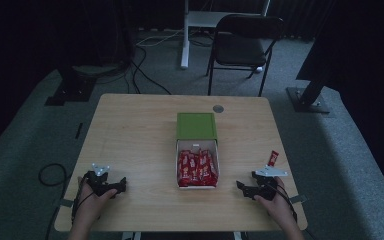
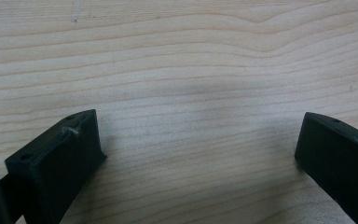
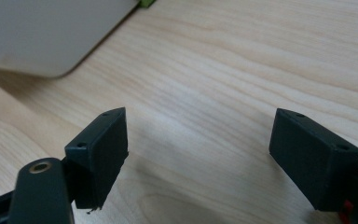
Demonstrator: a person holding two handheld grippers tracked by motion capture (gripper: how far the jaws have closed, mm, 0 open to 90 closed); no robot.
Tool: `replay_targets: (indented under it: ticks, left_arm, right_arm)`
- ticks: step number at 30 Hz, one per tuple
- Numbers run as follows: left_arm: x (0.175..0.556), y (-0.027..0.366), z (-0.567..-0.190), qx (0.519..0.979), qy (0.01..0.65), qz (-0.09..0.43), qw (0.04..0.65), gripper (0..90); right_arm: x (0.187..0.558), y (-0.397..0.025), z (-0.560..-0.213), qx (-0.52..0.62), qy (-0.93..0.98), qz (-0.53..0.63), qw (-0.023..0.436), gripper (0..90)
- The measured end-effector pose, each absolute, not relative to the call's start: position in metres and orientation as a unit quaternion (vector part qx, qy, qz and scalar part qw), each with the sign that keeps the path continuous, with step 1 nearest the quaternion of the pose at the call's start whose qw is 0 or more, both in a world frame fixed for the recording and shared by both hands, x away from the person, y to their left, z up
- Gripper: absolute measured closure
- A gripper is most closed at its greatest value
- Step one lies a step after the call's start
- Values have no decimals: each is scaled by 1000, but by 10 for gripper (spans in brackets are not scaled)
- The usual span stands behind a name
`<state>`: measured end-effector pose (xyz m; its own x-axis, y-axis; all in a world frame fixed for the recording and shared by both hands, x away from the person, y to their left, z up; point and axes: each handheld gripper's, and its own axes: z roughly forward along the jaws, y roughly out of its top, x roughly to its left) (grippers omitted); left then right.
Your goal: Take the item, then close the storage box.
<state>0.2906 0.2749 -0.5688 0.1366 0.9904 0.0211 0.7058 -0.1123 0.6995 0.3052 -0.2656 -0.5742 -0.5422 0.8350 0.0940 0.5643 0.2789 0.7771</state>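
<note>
A white box [image 1: 198,146] with a green sleeve [image 1: 196,125] pushed back lies in the middle of the wooden table [image 1: 135,140]; its open tray holds several red snack bars [image 1: 197,169]. One loose red bar [image 1: 273,158] lies near the table's right edge. My left gripper [image 1: 120,185] rests at the front left, open, with bare wood between its jaws [image 2: 198,154]. My right gripper [image 1: 244,189] rests at the front right, open, nothing between its jaws [image 3: 198,149]. The white box wall [image 3: 46,32] shows at the upper left of the right gripper view.
A grey round cap [image 1: 218,108] sits in the table near its far edge. Beyond the table stand a black chair [image 1: 245,42], a white desk leg [image 1: 185,35] and black stand bases with cables on the carpet [image 1: 145,65].
</note>
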Motion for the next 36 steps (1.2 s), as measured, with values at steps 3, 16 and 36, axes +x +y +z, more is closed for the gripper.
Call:
replay_targets:
  ticks: [3,16,36]
  left_arm:
    - [291,275,-569,701,605,256,278,10]
    - [291,275,-569,701,605,256,278,10]
    - [289,270,-569,727,574,246,286,11]
  right_arm:
    - [306,-262,-575,440,792,387,170,187]
    - [305,-253,-576,428,808,357,189,125]
    - [305,-253,-576,428,809,357,189,123]
